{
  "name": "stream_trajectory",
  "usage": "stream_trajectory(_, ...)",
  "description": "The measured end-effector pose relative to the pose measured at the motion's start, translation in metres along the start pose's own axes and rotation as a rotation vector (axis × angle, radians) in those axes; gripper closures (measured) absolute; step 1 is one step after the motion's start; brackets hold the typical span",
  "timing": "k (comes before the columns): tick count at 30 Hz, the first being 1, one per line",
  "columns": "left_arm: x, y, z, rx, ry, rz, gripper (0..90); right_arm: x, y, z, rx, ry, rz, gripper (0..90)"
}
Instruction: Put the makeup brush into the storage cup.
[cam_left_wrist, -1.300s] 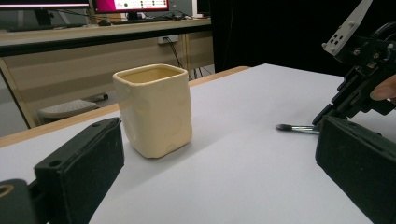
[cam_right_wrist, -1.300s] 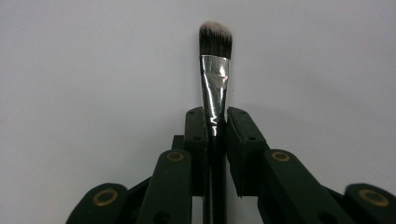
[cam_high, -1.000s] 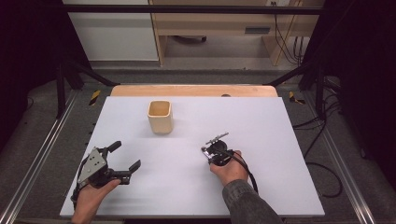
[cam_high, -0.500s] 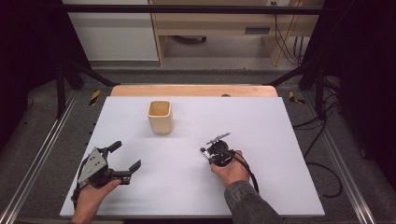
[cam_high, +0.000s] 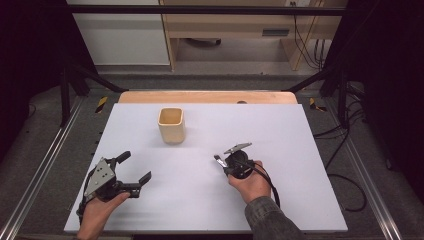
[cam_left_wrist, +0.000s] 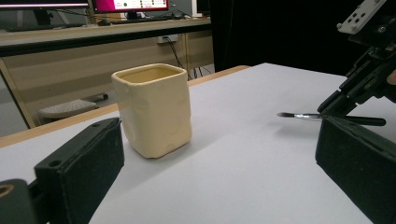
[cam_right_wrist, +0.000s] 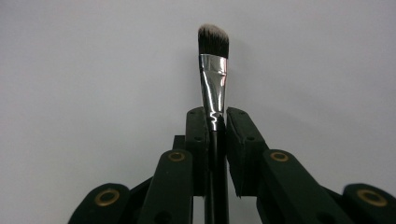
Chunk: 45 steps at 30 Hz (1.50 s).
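Between pinching right gripper (cam_right_wrist: 215, 122) jaws — brush (cam_right_wrist: 213, 70) handle hidden.

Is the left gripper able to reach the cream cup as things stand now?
Probably yes: the left gripper is open and empty, and bare white table lies between it and the cream cup, which stands upright.

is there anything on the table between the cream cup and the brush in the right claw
No. In the high view, the stretch of white table between the cream cup and the makeup brush clamped in the right claw is bare.
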<state>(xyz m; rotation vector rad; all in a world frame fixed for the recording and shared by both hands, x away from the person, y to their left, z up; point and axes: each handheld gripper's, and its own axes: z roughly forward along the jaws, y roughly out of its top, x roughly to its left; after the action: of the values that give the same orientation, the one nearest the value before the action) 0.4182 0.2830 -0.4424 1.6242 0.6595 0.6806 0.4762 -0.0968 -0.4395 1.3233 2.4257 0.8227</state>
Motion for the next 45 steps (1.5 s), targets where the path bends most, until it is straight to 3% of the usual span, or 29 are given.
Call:
stream_trajectory(10, -0.002, 0.000, 0.002, 0.006, -0.004, 0.005, 1.0, -0.005, -0.001, -0.012, -0.126, 0.035, -0.001, 79.3)
stream_trajectory(24, -0.011, 0.002, 0.007, 0.023, -0.024, 0.021, 1.1, -0.008, -0.002, -0.014, -0.319, 0.153, 0.023, 79.3)
stream_trajectory(31, -0.015, 0.002, 0.009, 0.032, -0.020, 0.016, 1.2, -0.013, -0.002, -0.013, -0.415, 0.187, 0.023, 79.3)
stream_trajectory(38, -0.021, 0.002, 0.012, 0.046, -0.016, 0.025, 1.1, -0.017, 0.000, -0.010, -0.486, 0.216, 0.035, 79.3)
stream_trajectory(45, -0.031, 0.004, 0.018, 0.042, -0.031, 0.003, 1.0, -0.014, 0.007, -0.013, -0.535, 0.230, 0.029, 79.3)
